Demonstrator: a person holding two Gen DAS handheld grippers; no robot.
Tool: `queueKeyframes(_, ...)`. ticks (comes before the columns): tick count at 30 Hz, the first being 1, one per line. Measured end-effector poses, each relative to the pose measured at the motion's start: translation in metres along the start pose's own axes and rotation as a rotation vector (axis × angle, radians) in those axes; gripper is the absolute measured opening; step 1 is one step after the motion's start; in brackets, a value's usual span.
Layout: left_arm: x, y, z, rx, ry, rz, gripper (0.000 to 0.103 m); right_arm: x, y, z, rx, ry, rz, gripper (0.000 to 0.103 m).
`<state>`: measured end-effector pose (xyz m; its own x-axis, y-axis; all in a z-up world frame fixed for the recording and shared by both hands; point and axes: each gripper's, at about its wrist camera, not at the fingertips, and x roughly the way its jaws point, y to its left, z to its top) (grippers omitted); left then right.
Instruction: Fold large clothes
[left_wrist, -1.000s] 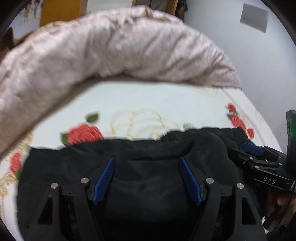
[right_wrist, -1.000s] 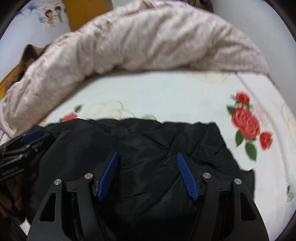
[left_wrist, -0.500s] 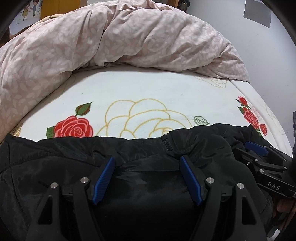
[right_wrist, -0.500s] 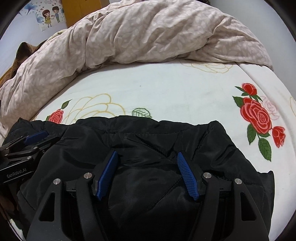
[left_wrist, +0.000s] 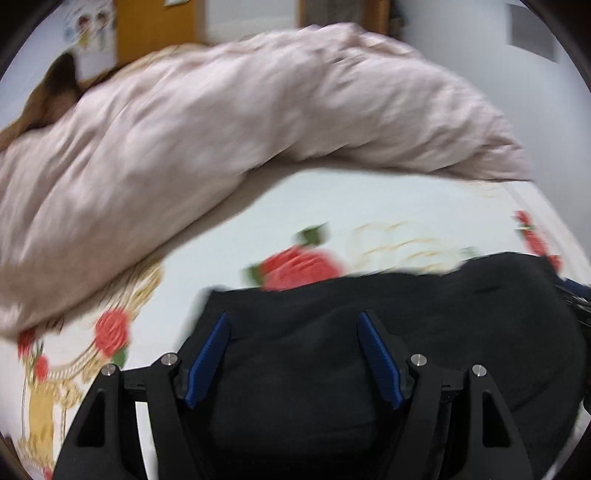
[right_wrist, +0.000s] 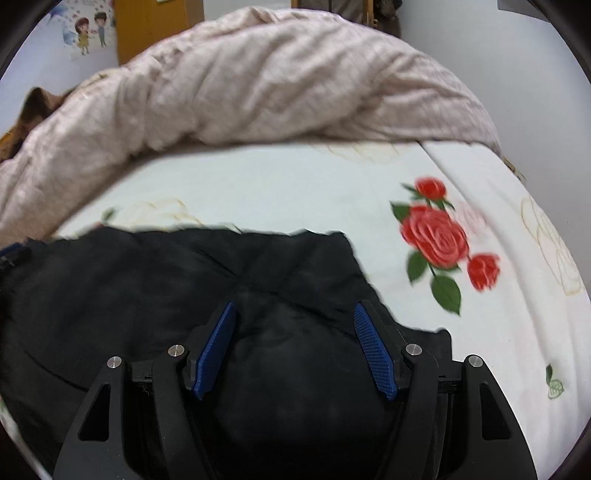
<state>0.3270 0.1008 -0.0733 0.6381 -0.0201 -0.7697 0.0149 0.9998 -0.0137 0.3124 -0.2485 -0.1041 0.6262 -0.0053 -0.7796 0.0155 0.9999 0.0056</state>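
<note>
A black padded jacket (left_wrist: 424, 325) lies bunched on the rose-print bed sheet (left_wrist: 369, 199), filling the lower part of both views; it also shows in the right wrist view (right_wrist: 147, 288). My left gripper (left_wrist: 293, 321) is open, its blue pads spread wide over the jacket's left part. My right gripper (right_wrist: 293, 310) is open too, spread over the jacket's right part. The right gripper's tip (left_wrist: 576, 291) shows at the right edge of the left wrist view. The left gripper's tip (right_wrist: 13, 254) shows at the left edge of the right wrist view. Both views are blurred.
A pink-beige duvet (right_wrist: 277, 81) is heaped along the far side of the bed. A brown cloth (right_wrist: 33, 107) lies at its left end. Grey walls and a wooden door (right_wrist: 159, 26) stand behind. The bed's right edge (right_wrist: 576, 288) curves past the roses.
Both views have risen and gone blurred. The left gripper has swung to the left, so the jacket's left edge and more sheet show. Both grippers stay open.
</note>
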Motion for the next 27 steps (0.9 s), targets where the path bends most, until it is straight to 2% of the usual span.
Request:
queueKeyframes(3,0.017,0.017,-0.013,-0.06,0.019,-0.032,0.076,0.009,-0.008,-0.009,0.027,-0.016,0.015,0.066)
queueKeyframes(12,0.039,0.015,-0.021,-0.116,-0.014,-0.041,0.081,0.029,-0.014,-0.013,0.075,-0.022,0.017,0.066)
queueKeyframes(27,0.044,0.015,-0.023,-0.119,-0.028,-0.021,0.083,0.038,-0.014,-0.013,0.086,-0.027,0.021,0.066)
